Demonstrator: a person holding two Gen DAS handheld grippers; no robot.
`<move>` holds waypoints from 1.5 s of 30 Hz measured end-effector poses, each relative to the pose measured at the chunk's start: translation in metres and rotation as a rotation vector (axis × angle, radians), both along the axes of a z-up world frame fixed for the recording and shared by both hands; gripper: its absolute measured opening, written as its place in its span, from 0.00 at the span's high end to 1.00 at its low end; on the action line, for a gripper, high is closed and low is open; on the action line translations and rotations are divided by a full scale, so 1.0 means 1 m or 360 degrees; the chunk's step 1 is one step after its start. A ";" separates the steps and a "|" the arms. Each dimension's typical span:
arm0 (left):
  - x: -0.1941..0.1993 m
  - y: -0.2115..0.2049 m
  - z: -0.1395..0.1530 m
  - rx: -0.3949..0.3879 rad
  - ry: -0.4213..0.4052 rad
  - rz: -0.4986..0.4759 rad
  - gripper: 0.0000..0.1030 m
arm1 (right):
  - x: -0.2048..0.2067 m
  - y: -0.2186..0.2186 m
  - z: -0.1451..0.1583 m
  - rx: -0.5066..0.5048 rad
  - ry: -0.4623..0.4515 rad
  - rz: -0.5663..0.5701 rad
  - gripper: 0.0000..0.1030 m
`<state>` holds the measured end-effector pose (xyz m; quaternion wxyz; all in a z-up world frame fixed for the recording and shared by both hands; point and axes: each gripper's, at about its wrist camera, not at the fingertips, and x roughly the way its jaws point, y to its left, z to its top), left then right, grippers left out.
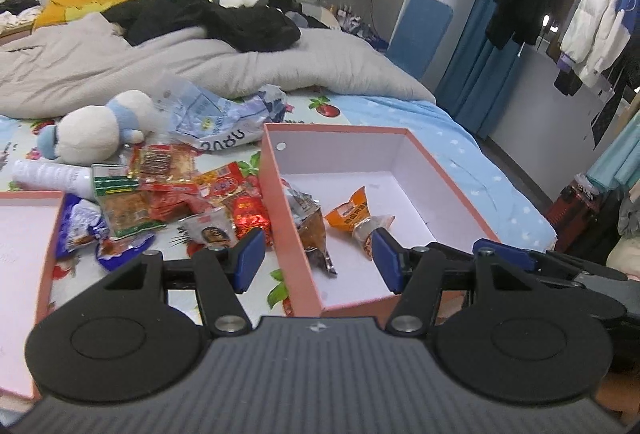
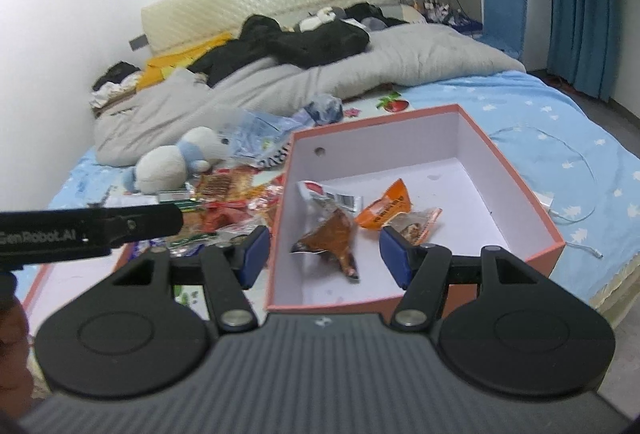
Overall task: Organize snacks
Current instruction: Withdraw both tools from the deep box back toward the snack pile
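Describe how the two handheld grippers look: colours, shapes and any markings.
Both the left gripper and right gripper have black linkage arms, round black discs, silver pivot bolts, a ribbed grey body and blue finger pads. White "GenRobot.AI" lettering shows on the left one in the right view.

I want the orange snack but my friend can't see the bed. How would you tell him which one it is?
Find the pink box with white insides on the bed's blue sheet. Only two snacks lie on its floor, side by side. Take the bright orange packet with a clear end, not the brown packet with the white top next to it.
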<state>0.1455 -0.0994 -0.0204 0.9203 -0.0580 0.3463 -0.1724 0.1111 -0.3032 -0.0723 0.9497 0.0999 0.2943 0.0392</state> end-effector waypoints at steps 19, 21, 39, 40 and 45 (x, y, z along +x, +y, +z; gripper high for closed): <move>-0.111 0.086 -0.010 -0.0003 -0.0010 0.0179 0.37 | -0.086 0.066 -0.007 -0.0015 -0.0060 0.0231 0.39; -0.121 0.091 -0.015 -0.0018 0.0007 0.0206 0.37 | -0.091 0.071 -0.009 -0.0029 -0.0059 0.0252 0.39; -0.104 0.114 -0.036 -0.0043 0.0115 0.0324 0.35 | -0.082 0.086 -0.025 -0.0077 0.0007 0.0292 0.39; -0.100 0.114 -0.036 -0.0046 0.0116 0.0321 0.35 | -0.080 0.086 -0.025 -0.0083 0.0011 0.0295 0.39; -0.079 0.115 -0.039 -0.0059 0.0129 0.0334 0.33 | -0.065 0.089 -0.028 -0.0093 0.0029 0.0299 0.39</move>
